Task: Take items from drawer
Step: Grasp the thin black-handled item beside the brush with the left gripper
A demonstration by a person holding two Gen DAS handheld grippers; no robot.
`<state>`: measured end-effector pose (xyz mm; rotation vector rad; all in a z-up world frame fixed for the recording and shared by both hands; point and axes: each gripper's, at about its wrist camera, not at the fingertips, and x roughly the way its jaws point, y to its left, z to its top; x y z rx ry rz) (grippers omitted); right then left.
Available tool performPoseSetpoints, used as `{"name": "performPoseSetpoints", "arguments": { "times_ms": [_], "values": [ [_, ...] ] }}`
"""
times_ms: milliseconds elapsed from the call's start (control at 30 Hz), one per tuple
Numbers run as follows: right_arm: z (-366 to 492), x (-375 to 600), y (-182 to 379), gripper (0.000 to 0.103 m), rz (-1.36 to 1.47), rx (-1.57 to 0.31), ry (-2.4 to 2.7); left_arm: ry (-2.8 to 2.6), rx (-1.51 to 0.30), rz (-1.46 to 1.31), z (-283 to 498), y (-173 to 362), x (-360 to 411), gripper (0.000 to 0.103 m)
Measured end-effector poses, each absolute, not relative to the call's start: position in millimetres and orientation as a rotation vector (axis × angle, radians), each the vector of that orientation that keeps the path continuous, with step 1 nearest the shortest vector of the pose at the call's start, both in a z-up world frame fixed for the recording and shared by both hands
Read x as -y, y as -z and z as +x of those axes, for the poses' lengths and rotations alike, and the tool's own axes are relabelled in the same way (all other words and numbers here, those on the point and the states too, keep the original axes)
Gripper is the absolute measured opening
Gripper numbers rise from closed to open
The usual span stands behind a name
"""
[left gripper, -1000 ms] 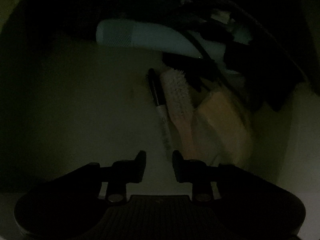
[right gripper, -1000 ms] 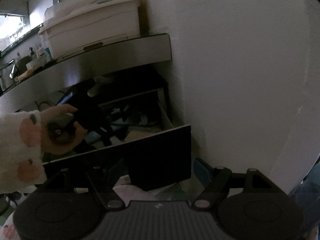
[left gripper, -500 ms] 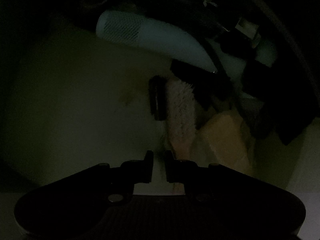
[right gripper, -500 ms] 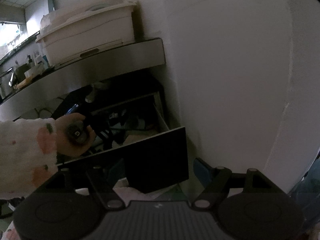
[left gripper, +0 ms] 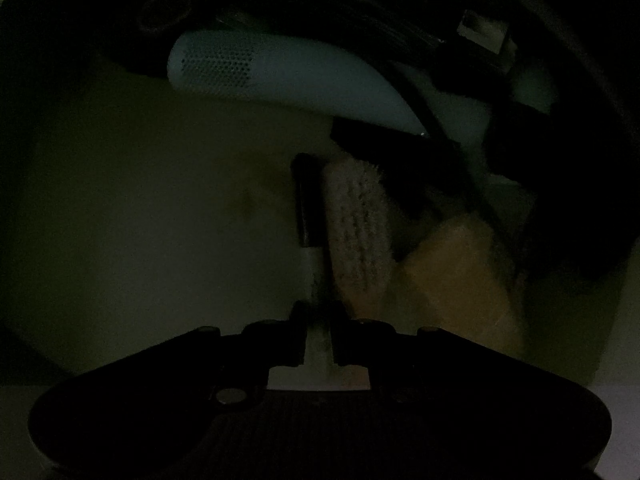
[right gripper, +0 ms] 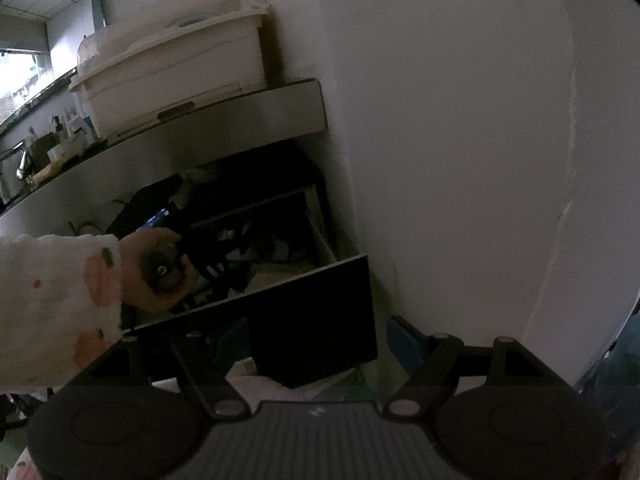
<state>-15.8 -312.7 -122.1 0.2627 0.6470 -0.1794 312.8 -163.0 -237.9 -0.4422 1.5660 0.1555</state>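
The left gripper (left gripper: 318, 334) has pushed forward along the drawer floor (left gripper: 160, 232) and narrowed its fingers from a wide gap until they sit against the pale end of the marker (left gripper: 310, 240). From the right wrist view, the left hand (right gripper: 160, 276) has reached deeper over the drawer's front edge.
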Motion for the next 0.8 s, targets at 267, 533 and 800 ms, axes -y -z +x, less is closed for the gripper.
{"name": "performPoseSetpoints", "arguments": {
  "times_ms": [267,533,800],
  "values": [
    [-12.4,309.3,123.7,0.076,0.277,-0.650,0.160,-0.110,-1.598,-0.382,309.1,217.4,146.8,0.011],
    [-10.4,305.5,123.2,0.076,0.282,-0.651,0.142,-0.041,-1.608,-0.188,308.1,190.8,142.1,0.011],
    [-8.2,301.6,123.0,0.076,0.283,-0.658,0.128,0.022,-1.549,-0.092,315.8,154.2,153.1,0.036]
  ]
}}
